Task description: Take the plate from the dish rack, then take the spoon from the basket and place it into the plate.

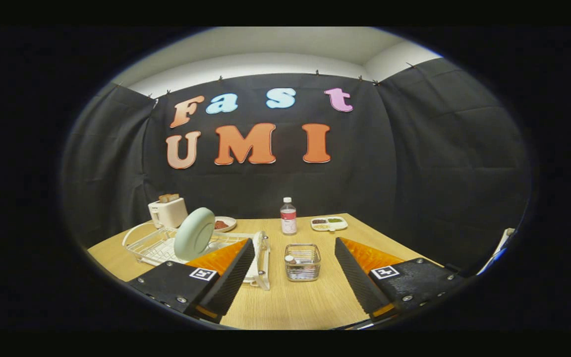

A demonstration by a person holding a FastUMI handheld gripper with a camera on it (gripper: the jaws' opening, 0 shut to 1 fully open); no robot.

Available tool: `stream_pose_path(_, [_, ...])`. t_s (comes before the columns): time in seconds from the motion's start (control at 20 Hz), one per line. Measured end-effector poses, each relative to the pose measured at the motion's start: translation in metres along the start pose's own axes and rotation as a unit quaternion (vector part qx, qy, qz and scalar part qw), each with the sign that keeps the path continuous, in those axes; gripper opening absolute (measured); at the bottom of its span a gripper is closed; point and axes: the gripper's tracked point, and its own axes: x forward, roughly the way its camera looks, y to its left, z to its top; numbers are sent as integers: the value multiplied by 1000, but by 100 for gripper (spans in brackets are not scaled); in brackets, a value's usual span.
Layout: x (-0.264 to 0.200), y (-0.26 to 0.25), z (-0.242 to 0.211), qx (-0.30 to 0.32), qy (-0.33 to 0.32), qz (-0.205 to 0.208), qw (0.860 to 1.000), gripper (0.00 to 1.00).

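A pale green plate (195, 233) stands on edge, tilted, in the white wire dish rack (151, 243) left of my fingers; the left finger covers the rack's near right part. A small metal mesh basket (303, 262) sits on the wooden table (290, 302) between and just ahead of my fingers. The spoon (291, 259) lies inside the basket, with just its rounded end showing at the left rim. My gripper (294, 245) is open and holds nothing, hovering above the table's near side.
A white toaster (168, 211) with bread stands behind the rack, a small dish of food (224, 224) beside it. A bottle with a white cap (288, 216) and a white divided tray (329, 223) sit near the table's far edge. Black cloth walls enclose the table.
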Motion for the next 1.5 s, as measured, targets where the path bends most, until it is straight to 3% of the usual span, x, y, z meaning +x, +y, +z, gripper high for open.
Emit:
stream_pose_path(0.8, [84,161,9,-1,110,90,990,97])
stream_pose_path(1.5, [158,207,-47,19,241,49,969,97])
